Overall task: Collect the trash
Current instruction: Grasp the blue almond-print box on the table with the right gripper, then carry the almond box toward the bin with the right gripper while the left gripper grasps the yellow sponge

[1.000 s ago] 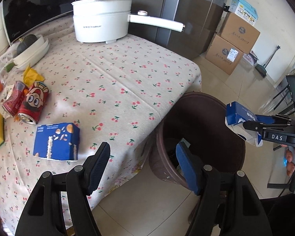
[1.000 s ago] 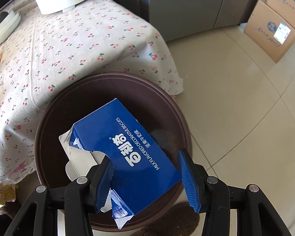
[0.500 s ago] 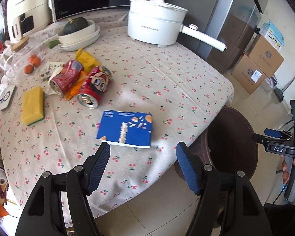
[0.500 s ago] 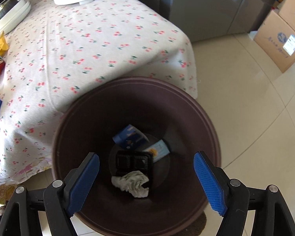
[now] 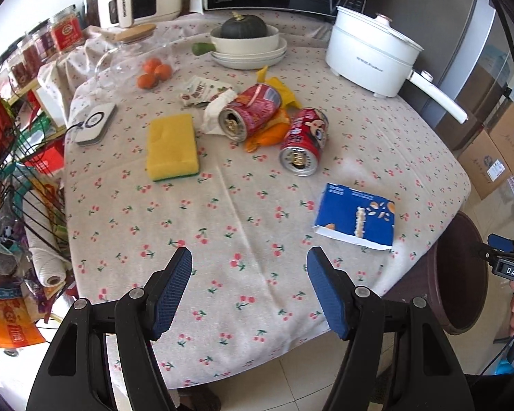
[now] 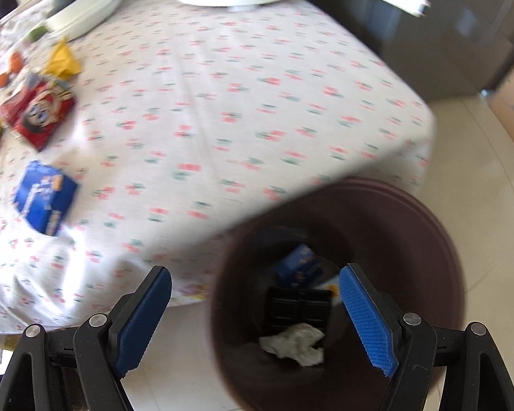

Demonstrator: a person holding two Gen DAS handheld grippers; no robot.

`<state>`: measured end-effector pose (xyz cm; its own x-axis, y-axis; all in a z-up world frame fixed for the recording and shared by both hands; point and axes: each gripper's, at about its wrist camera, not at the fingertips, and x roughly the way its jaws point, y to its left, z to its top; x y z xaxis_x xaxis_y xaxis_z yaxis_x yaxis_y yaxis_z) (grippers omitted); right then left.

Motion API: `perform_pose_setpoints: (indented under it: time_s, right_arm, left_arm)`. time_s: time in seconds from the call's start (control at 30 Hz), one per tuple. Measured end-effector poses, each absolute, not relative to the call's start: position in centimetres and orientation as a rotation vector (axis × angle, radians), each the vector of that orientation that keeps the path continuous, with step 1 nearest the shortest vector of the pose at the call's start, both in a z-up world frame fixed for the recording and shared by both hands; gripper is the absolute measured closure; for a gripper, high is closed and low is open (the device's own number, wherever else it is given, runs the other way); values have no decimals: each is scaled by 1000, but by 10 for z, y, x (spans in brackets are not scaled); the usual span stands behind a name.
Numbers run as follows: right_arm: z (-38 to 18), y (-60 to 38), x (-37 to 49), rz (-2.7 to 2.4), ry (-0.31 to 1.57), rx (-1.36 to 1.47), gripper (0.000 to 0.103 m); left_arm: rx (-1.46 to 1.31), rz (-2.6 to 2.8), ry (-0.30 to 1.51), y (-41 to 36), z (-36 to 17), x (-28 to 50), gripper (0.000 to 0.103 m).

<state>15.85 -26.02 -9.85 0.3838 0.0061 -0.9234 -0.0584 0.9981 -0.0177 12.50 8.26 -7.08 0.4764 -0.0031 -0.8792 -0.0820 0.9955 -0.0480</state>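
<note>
Sorting partway done: brown bin beside the table holds a blue carton, black tray and crumpled tissue. Left on the tablecloth: blue biscuit box, two red cans, wrappers. Left gripper and right gripper both spread wide, holding nothing.

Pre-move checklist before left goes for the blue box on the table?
1. Left gripper open and empty: ok.
2. Blue box lying flat, nothing on it or touching it: ok.
3. Path from left gripper to box is bare tablecloth: ok.
4. Right gripper open, empty, over the bin and off the table: ok.
5. Bin has room; only a few pieces at the bottom: ok.
6. Whether the box is empty: cannot tell.
</note>
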Motion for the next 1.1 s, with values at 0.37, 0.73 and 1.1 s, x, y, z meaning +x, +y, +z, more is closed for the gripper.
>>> perform_pose_setpoints:
  time_s: [0.37, 0.73, 1.1]
  right_arm:
    - [-122, -141, 179, 294, 1200, -291, 18]
    - [-149, -80, 197, 431, 1144, -505, 18]
    - [-163, -60, 212, 479, 1120, -538, 31]
  left_arm:
    - [-145, 128, 1103, 141, -79, 119, 31]
    - [-128, 140, 1118, 159, -83, 122, 31]
    - [-128, 185, 1141, 176, -93, 127, 31]
